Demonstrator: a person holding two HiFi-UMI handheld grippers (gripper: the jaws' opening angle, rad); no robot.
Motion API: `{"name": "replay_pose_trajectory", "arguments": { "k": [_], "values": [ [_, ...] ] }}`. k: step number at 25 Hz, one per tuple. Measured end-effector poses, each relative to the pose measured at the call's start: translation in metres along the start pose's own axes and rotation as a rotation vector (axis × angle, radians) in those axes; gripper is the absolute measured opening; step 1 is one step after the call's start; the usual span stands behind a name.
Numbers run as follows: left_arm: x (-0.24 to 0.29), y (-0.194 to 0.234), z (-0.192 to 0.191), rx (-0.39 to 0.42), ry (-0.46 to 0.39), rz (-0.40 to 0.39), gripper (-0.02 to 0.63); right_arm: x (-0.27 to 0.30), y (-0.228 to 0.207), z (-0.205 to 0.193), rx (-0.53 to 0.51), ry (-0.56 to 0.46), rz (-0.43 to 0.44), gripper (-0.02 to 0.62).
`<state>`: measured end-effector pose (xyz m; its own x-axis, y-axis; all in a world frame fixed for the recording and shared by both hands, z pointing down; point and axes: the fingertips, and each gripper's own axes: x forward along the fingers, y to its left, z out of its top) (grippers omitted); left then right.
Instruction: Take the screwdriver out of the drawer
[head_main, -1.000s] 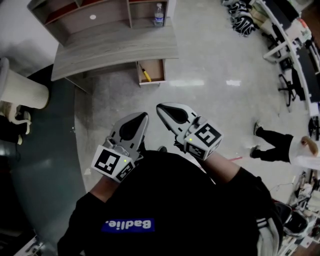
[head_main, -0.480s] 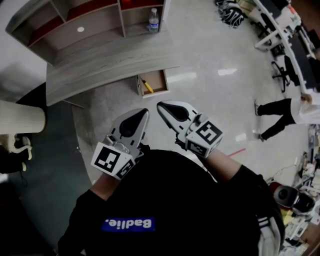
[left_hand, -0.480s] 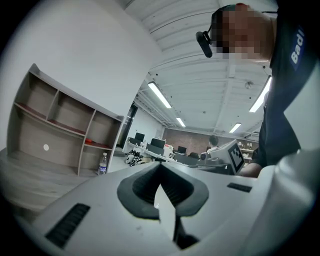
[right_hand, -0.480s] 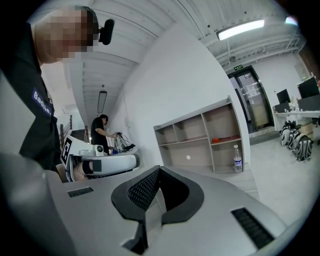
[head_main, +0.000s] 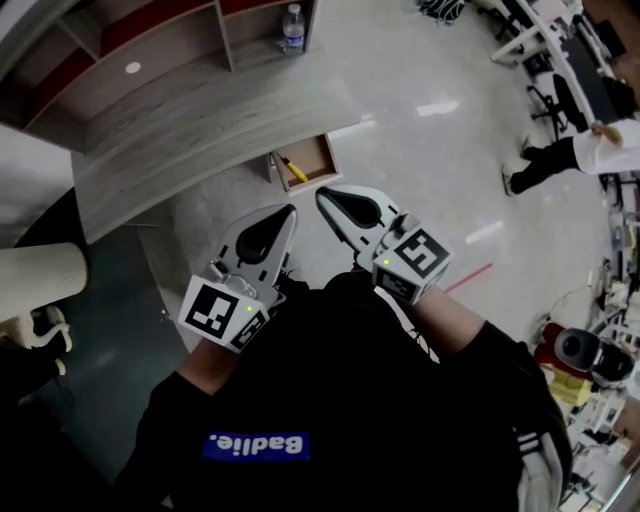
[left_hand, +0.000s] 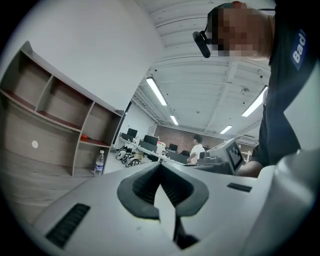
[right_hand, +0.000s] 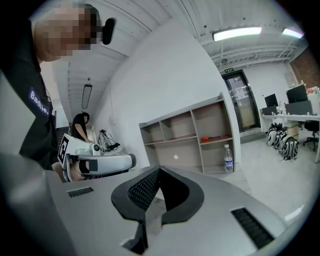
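Item: curved grey wood-grain desk (head_main: 200, 130) with a small brown wooden drawer (head_main: 316, 157) standing open under its edge. Drawer contains one slim yellow-handled screwdriver (head_main: 292, 170), lying diagonally. Clear plastic water bottle (head_main: 291, 25) stands in boxy shelf unit (head_main: 150, 60). White wedge-shaped left gripper (head_main: 288, 210) and right gripper (head_main: 322, 193): jaws pressed together, holding nothing, near the drawer.

Grey wood-grain desk (head_main: 200, 140) looks matt; pale floor (head_main: 430, 170) glossy, reflecting lights; drawer (head_main: 320, 155) brown wood inside.
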<state>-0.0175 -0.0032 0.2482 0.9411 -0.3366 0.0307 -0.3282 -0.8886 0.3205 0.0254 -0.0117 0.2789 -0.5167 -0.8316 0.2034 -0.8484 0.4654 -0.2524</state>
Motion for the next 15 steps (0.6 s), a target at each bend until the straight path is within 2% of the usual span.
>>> {"name": "replay_pose_trajectory", "arguments": {
  "k": [7, 15],
  "values": [
    [0.021, 0.012, -0.009, -0.028, 0.020, 0.003, -0.002, 0.009, -0.023, -0.010, 0.021, 0.024, -0.003, 0.029],
    [0.053, 0.031, -0.017, -0.037, 0.032, 0.093, -0.002, 0.022, -0.065, -0.018, 0.016, 0.067, 0.039, 0.029]
  ]
}}
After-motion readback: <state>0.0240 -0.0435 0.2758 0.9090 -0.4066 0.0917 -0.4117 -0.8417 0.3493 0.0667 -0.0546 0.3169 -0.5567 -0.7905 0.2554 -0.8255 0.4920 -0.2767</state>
